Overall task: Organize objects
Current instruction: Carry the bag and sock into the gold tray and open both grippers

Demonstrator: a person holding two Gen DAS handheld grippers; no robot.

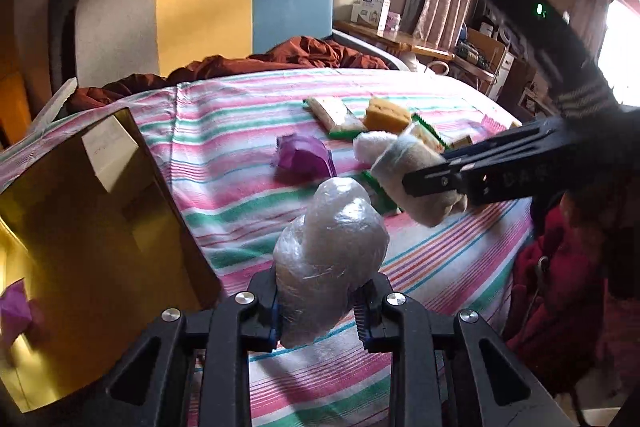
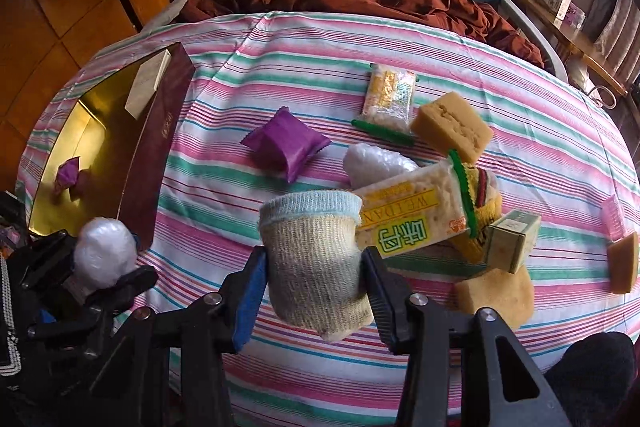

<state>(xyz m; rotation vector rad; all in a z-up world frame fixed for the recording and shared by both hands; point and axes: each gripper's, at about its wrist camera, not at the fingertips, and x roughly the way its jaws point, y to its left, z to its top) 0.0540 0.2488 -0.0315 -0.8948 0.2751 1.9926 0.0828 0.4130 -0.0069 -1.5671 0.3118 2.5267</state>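
Wrapped bundle point(image 1: 332, 259) clamped in left jaws, sock point(image 2: 316, 259) in right; next, into box point(image 2: 160, 131) at left.

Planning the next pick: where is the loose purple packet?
Right wrist view: purple packet lies on the striped bedsheet, between the gold-lined box and the plastic-wrapped bundle.

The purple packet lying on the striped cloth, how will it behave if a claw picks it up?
The purple packet looks puffed like a pillow, so it is probably light and would give under the pads. Its glossy wrapper may be slippery. Lying flat with crimped ends, it seems unlikely to roll.
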